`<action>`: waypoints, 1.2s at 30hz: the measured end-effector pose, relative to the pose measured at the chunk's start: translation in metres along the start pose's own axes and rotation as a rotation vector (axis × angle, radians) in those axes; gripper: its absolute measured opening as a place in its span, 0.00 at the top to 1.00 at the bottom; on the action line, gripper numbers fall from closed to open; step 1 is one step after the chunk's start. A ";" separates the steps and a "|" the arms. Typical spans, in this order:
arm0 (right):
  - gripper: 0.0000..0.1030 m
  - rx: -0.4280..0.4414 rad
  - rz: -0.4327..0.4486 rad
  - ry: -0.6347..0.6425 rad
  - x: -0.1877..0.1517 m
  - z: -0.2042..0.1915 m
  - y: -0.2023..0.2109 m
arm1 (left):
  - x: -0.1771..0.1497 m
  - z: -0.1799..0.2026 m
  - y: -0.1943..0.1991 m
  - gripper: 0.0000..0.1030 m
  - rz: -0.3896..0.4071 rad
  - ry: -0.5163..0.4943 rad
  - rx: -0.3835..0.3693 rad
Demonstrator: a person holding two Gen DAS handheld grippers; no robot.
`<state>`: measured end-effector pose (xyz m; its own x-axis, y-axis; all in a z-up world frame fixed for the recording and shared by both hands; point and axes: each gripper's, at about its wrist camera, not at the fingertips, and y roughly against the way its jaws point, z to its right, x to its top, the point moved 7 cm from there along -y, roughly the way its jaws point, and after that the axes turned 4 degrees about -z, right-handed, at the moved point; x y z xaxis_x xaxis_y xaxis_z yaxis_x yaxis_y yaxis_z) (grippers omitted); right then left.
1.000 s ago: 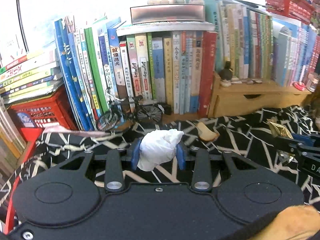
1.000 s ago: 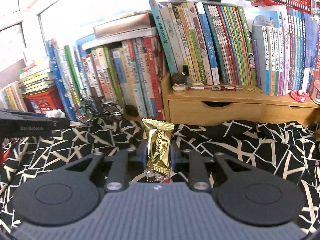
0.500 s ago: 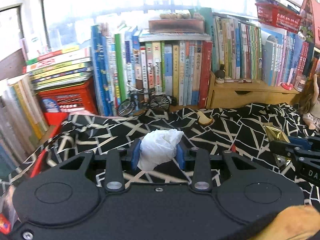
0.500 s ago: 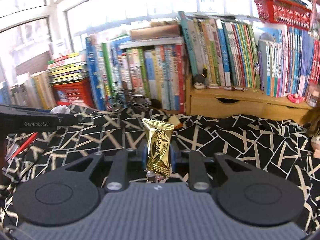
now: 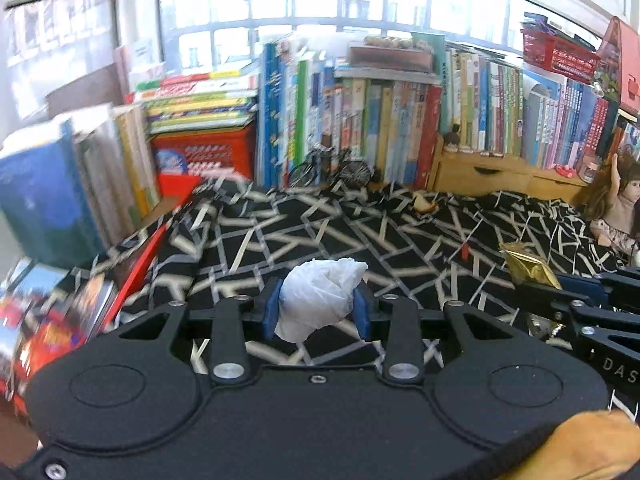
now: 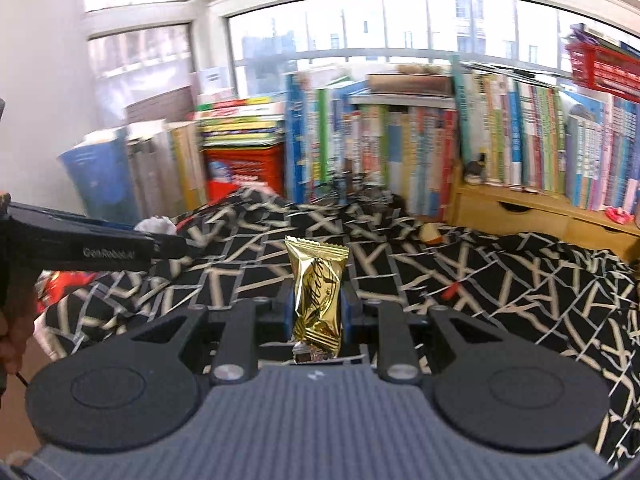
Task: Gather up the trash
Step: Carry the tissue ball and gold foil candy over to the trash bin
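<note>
My left gripper (image 5: 316, 310) is shut on a crumpled white tissue (image 5: 320, 296), held above the black-and-white patterned cloth (image 5: 320, 232). My right gripper (image 6: 316, 312) is shut on a gold snack wrapper (image 6: 318, 292) that stands upright between its blue pads. In the left wrist view the right gripper (image 5: 560, 292) shows at the right edge with the gold wrapper (image 5: 528, 268). In the right wrist view the left gripper (image 6: 160, 240) reaches in from the left with the white tissue (image 6: 154, 225) at its tip. A small tan scrap (image 5: 424, 204) lies on the cloth near the wooden drawers.
Rows of upright books (image 5: 380, 120) line the back under a window. A red crate (image 5: 204, 152) stands at the back left, wooden drawers (image 5: 500, 176) at the back right, a toy bicycle (image 5: 332, 168) before the books, a doll (image 5: 620, 200) at far right. Stacked books (image 5: 60, 192) rise on the left.
Both grippers have pulled back from the bookshelf and risen, each keeping its hold. The books look smaller and the window and the left stack have come into view.
</note>
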<state>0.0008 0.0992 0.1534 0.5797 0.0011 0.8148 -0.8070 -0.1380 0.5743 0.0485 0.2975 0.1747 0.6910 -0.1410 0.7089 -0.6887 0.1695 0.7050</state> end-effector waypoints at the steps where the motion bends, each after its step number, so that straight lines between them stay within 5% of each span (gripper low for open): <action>1: 0.74 0.011 -0.006 0.010 -0.004 -0.008 0.003 | -0.009 -0.005 0.007 0.66 -0.007 0.010 0.004; 22: 0.74 0.151 -0.113 0.111 -0.074 -0.141 0.048 | -0.174 -0.128 0.121 0.66 -0.088 0.204 0.119; 36: 0.73 0.166 -0.134 0.132 -0.109 -0.199 0.060 | -0.269 -0.155 0.109 0.66 -0.193 0.160 0.098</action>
<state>-0.1330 0.2881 0.1152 0.6521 0.1582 0.7415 -0.6877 -0.2882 0.6663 -0.1784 0.5049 0.0573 0.8324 -0.0040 0.5542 -0.5531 0.0582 0.8311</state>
